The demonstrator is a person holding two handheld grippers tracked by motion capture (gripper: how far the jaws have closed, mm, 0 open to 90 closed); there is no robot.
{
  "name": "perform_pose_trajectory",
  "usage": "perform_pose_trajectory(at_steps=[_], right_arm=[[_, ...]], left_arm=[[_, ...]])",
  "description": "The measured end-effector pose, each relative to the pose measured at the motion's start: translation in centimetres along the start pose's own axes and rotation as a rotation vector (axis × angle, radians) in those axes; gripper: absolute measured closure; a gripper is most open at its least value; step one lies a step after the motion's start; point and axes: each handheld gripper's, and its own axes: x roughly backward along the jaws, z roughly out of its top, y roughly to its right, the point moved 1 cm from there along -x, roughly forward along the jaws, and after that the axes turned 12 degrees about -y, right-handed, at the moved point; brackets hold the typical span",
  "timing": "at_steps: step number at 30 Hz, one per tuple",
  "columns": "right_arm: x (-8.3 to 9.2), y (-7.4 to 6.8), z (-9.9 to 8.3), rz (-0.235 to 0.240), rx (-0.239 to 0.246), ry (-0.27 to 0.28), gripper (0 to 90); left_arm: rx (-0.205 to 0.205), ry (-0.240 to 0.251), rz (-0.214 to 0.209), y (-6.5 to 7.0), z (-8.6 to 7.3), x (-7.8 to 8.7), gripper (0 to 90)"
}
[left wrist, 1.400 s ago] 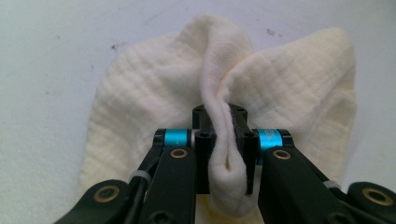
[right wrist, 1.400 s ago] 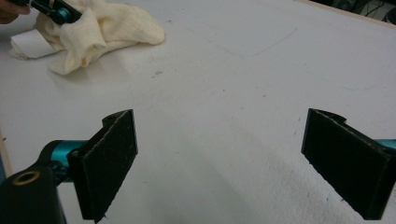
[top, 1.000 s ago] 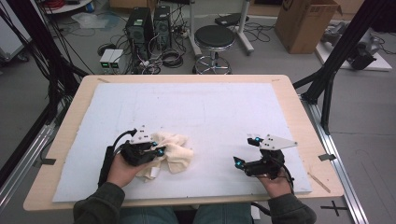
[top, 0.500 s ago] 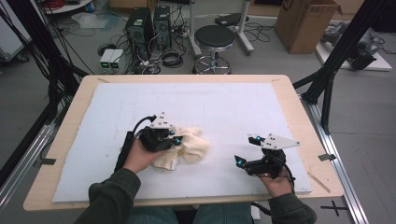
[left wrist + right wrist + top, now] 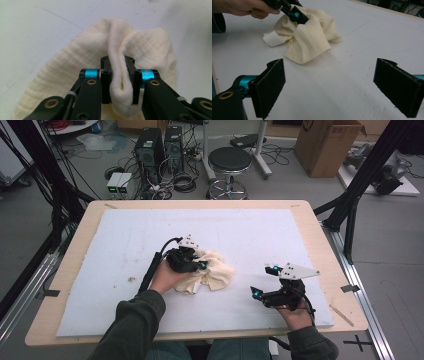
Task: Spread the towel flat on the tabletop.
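The wooden surface (image 5: 310, 220) carries a pale foam sheet (image 5: 135, 235) that covers nearly all of it. On that sheet, a little left of the middle, lies a crumpled cream cloth (image 5: 215, 276), bunched into soft folds with one corner turned under on its near side. The left gripper (image 5: 192, 264) sits at the cloth's left edge, held by a hand in a dark sleeve. In the left gripper view a ridge of the cloth (image 5: 140, 47) runs up between its two black pads; the jaws have just been opening, yet the fold looks to be pinched between them, though how firmly is hard to judge. The right gripper (image 5: 265, 281) rests well apart from the cloth, near the front right of the sheet, and the right gripper view shows its jaws spread wide with bare foam between them, the cloth (image 5: 308, 37) lying beyond
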Motion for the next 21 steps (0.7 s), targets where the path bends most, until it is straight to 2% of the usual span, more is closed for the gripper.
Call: perform_pose_trajectory(at_steps=[5,8,15,21], right_arm=[[-0.1,0.0,0.0,0.005,0.001,-0.009,9.7],[-0.2,0.0,0.1,0.007,0.007,-0.013,9.8],[-0.8,-0.5,0.8,0.033,0.021,-0.026,9.8],[-1.1,-0.9,1.4,0.051,0.024,-0.033,9.9]], left_arm=[[0.02,0.033,0.008,-0.3,0.0,0.4,52.4],[0.036,0.109,0.005,-0.2,0.2,2.1,46.4],[0.014,0.169,0.023,0.2,-0.4,5.5,42.7],[-0.014,0.196,0.029,1.3,-2.4,8.0,41.9]])
